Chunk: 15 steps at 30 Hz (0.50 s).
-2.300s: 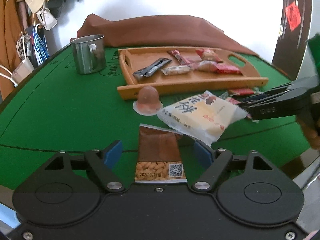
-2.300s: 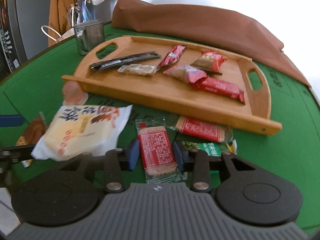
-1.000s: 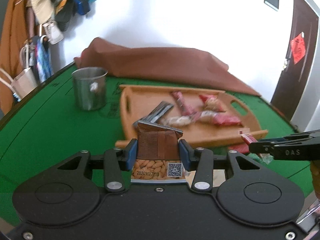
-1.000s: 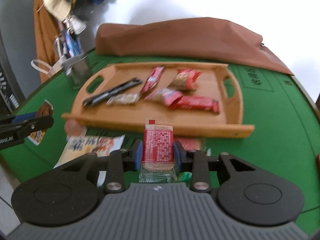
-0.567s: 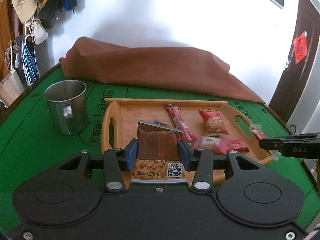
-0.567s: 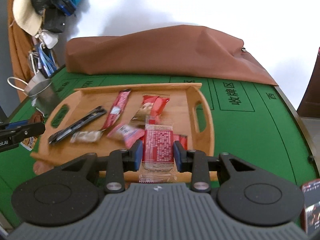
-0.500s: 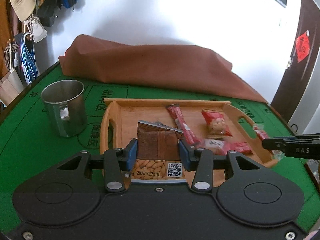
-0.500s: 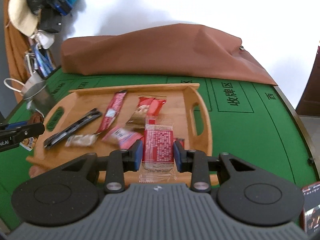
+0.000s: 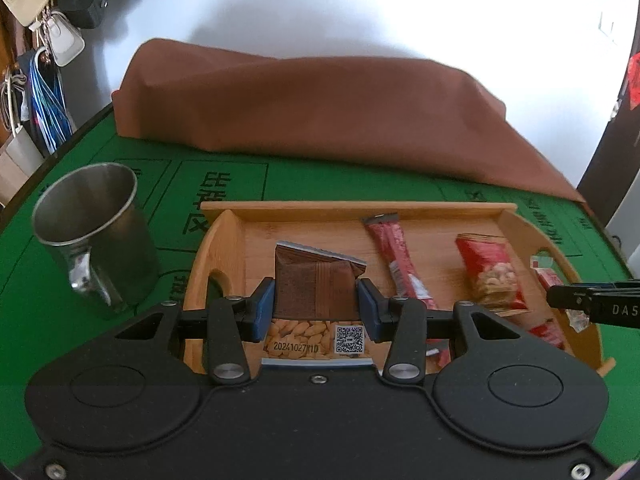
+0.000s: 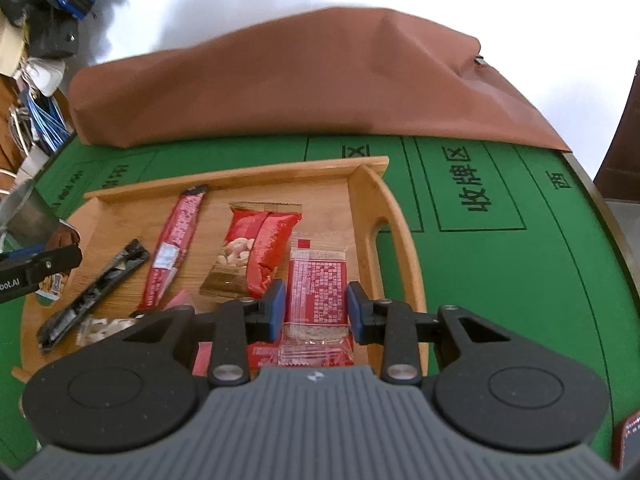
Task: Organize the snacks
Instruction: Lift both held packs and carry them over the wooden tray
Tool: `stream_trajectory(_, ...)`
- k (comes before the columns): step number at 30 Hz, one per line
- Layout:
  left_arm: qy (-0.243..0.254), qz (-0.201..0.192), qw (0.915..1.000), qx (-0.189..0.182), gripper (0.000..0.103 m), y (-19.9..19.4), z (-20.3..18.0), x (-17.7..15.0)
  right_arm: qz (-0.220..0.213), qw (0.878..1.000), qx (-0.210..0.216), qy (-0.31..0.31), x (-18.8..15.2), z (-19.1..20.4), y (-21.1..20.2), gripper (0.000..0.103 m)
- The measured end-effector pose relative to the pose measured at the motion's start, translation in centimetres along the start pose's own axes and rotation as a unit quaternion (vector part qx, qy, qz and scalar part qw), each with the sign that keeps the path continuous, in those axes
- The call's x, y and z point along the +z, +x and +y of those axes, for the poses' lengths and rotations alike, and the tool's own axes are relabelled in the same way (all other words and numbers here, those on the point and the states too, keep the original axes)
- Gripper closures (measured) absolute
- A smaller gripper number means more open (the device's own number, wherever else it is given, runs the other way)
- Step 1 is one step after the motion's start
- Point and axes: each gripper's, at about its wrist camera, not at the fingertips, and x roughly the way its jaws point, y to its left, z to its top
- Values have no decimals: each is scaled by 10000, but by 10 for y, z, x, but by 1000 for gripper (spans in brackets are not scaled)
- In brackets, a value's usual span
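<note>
Only the left view shows the steel mug point(image 9: 94, 236) beside the wooden tray point(image 9: 420, 210). Over the tray, left tool point(image 9: 316, 306) grips a crinkly brown packet point(image 9: 316, 290); right tool point(image 10: 316, 308) grips a flat red packet point(image 10: 317, 290).

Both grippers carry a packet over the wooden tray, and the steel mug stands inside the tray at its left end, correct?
Not quite. The steel mug stands on the green table outside the wooden tray, beside its left end, as the left wrist view shows. Both grippers do hold packets over the tray.

The gripper body hides the tray's point(image 9: 224, 236) near edge (partly).
</note>
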Motion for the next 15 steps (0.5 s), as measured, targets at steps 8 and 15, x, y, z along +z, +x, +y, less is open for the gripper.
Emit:
stream_trajectory(8, -54, 149, 9999, -10, 61, 21, 2, -2, 116, 9999, -21, -64, 0, 5, 20, 65)
stream_trajectory(15, -75, 216, 9997, 3, 61, 28, 4, -6, 172, 9998, 22, -47, -1, 7, 28, 65)
